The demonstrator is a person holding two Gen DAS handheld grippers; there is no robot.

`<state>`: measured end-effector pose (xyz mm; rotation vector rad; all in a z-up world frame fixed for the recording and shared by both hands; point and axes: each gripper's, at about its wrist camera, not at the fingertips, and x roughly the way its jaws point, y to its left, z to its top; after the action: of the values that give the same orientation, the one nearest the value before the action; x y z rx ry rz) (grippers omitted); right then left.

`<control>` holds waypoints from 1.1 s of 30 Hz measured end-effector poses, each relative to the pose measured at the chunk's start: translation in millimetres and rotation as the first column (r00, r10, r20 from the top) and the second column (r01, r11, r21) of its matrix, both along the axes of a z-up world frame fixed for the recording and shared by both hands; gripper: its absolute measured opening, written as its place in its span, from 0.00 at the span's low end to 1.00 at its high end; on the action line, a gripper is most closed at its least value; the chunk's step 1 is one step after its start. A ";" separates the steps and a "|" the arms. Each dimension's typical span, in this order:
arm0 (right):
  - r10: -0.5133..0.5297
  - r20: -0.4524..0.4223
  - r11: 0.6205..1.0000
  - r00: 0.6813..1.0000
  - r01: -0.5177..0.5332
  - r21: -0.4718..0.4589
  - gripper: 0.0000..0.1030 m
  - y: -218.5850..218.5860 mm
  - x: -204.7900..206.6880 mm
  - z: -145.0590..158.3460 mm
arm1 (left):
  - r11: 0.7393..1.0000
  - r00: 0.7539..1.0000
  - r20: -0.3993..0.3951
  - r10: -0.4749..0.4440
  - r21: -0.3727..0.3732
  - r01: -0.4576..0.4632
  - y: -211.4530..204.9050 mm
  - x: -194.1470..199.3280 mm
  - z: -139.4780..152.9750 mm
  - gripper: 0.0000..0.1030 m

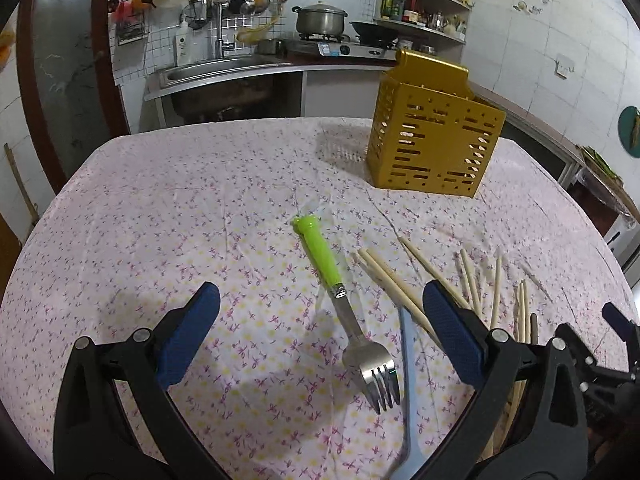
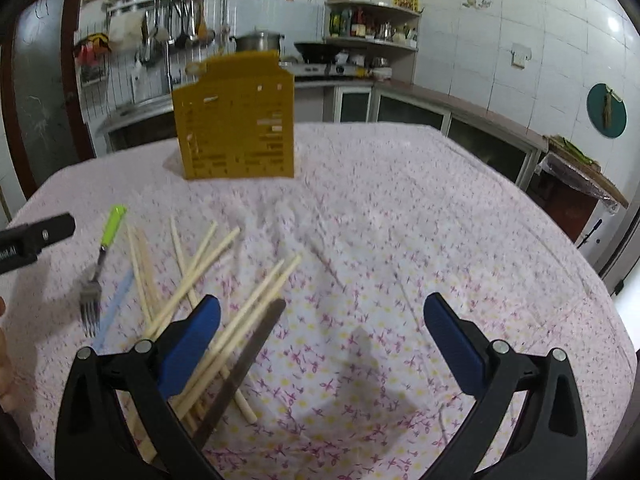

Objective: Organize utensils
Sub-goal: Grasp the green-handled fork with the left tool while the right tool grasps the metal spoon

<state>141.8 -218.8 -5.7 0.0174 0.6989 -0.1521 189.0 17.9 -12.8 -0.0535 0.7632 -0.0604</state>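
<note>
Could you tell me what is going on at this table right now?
A person with a gripper in each hand is sorting utensils. Both the left gripper and right gripper are open and empty. The fork and chopsticks lie loose on the tablecloth; the yellow holder stands behind them.

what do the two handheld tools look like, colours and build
Both match. The left tool and right tool each have two glossy black plastic arms with cut-out openings and silver pivot pins, ending in blue textured pads. The left one's black body shows white lettering in the right wrist view. No cables or sleeves are visible.
</note>
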 end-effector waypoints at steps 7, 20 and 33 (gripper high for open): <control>0.012 -0.081 1.000 0.997 -0.011 0.019 0.88 2.4 8.4 -14.1 | 0.999 0.999 -0.046 -0.006 0.040 0.008 -5.7 12.5 -13.2 0.95; 0.094 -0.204 0.979 0.974 -0.052 0.199 0.49 -3.8 32.0 -26.5 | 0.999 0.989 -0.146 -0.036 0.027 0.040 -3.1 51.6 -25.3 0.77; 0.122 -0.218 0.963 0.968 -0.062 0.263 0.26 -15.0 45.2 -30.1 | 0.996 0.965 -0.252 -0.076 0.017 0.083 -11.9 76.3 -48.9 0.45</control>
<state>187.1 -233.8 -35.8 0.2158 0.9494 0.0282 265.3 6.0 -61.7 -0.0044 1.0196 -0.1210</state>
